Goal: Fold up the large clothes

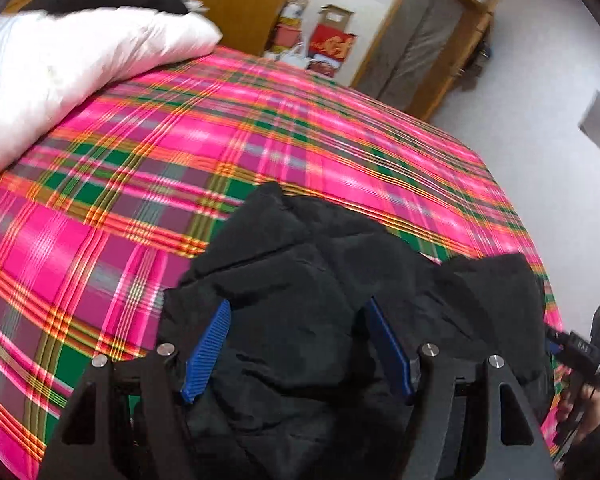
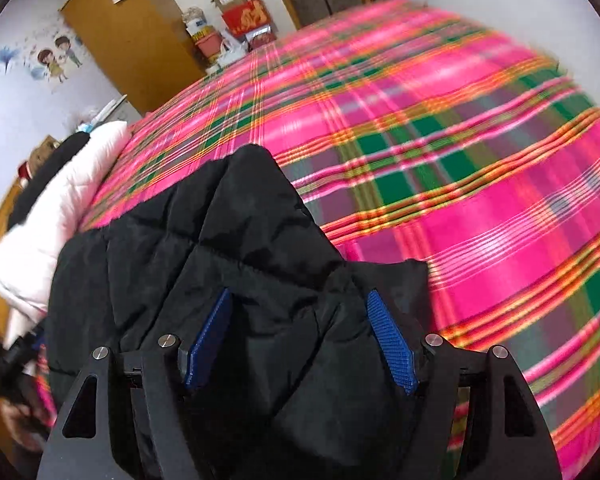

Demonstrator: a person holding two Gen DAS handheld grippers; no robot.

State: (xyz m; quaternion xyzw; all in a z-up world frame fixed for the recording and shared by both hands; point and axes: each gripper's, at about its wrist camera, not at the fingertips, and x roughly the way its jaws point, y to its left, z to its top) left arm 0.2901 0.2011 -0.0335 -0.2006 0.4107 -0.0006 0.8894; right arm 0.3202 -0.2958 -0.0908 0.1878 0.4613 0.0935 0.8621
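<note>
A bed is covered by a pink, green and orange plaid sheet, which fills most of both views. A pale pink quilted garment is heaped at the sheet's far left edge, with a dark item lying on top of it. The black puffer jacket is spread over the near part of the sheet, bunched and creased, and is reached by both tools.

The left gripper is seen with its blue pads set apart, and the jacket's padded cloth bulges up between them; whether the cloth is actually pinched cannot be told. In the right wrist view the jacket is likewise found between the spread blue pads of the right gripper, and a firm grip cannot be confirmed there either. A wooden door and stacked boxes are seen beyond the bed.
</note>
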